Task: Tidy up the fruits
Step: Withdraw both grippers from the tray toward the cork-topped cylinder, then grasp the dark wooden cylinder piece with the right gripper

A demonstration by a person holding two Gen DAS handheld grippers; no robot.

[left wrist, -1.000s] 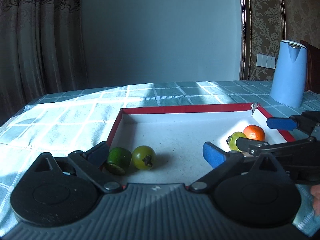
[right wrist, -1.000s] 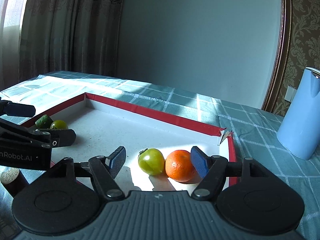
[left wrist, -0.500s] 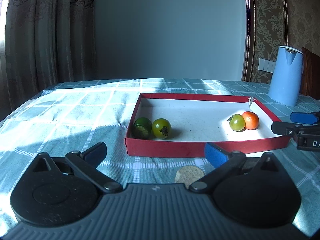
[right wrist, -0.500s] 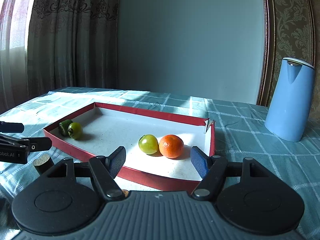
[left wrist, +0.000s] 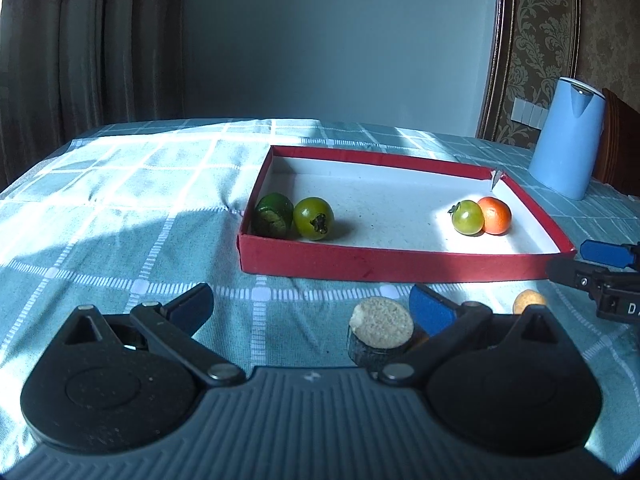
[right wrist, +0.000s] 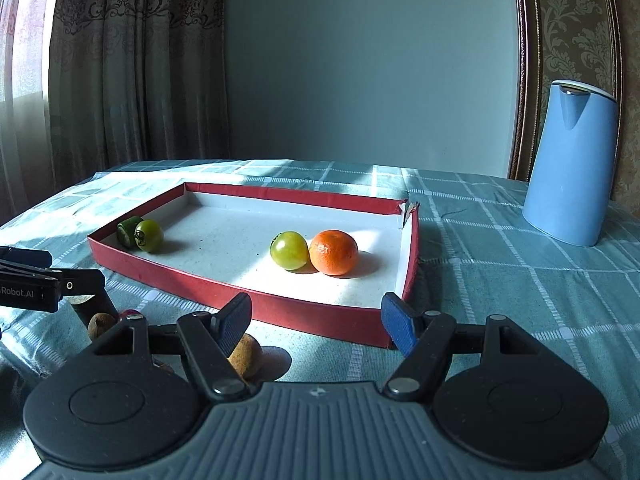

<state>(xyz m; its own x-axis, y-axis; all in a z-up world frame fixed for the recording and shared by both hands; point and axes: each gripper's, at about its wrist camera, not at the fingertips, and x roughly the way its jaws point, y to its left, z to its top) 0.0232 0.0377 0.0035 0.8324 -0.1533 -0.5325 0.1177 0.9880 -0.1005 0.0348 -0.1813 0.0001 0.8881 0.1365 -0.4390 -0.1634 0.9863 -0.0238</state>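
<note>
Your claws hover before the red tray

Your left claw and right claw both gape empty; orange touches a green tomato inside.

In the tray, two fruits sit left, two right; a kettle stands behind, right.

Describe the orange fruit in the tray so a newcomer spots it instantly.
Find the red tray with the white floor on the checked tablecloth. In its sunlit corner nearest the blue kettle, two round fruits touch. The orange is the kettle-side one, the tray's only orange-coloured fruit; its neighbour, the tomato, is green.
</note>
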